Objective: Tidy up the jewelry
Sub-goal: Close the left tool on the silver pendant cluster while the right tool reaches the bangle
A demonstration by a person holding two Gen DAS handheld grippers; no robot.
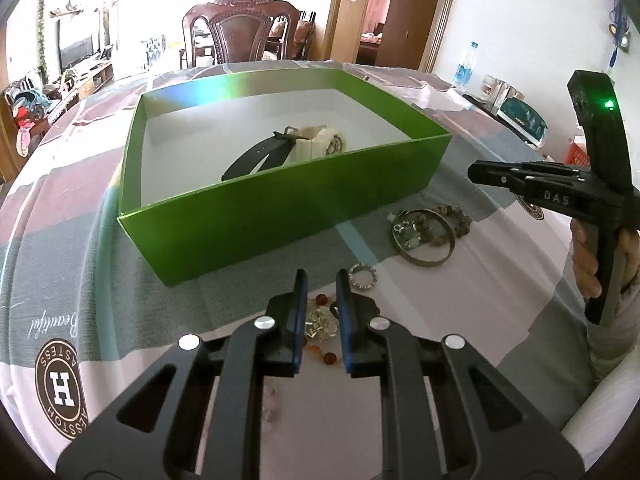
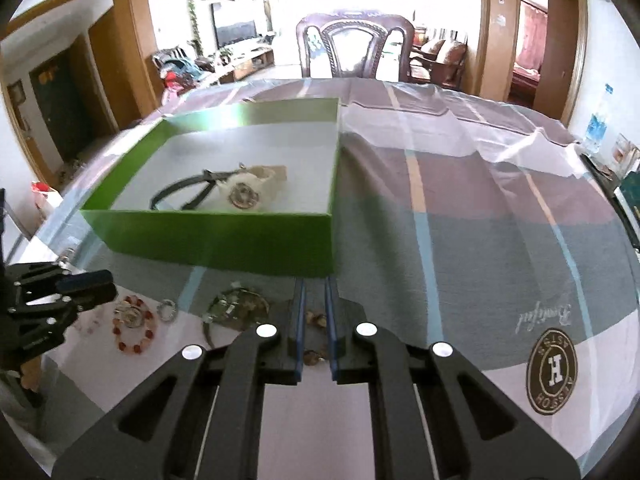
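Blue-padded black fingers of the left gripper (image 1: pixel 322 280) stand parted and grasping nothing, hovering right over a red-beaded bracelet with a clear crystal cluster (image 1: pixel 320 330) that lies on the striped cloth-covered table (image 1: pixel 480 300), showing in the gap between them. Over on the right gripper (image 2: pixel 315 284), the fingers are likewise apart with a narrow gap, empty, and a brown-beaded bracelet (image 2: pixel 314 318) sits on the cloth directly beneath that gap. Just beyond the left gripper, a small sparkly silver ring (image 1: pixel 363 276) rests near its right fingertip, and further right a wide bronze metal bangle (image 1: pixel 424 236) lies with small charms inside its circle, touching the brown beads. Beyond all this, the green cardboard box with a white interior (image 1: pixel 280 216) stands open on the cloth, and inside it a cream-coloured watch with a round dial (image 1: pixel 320 142) lies against a black-strapped watch (image 1: pixel 260 158), the two overlapping near the box's middle.
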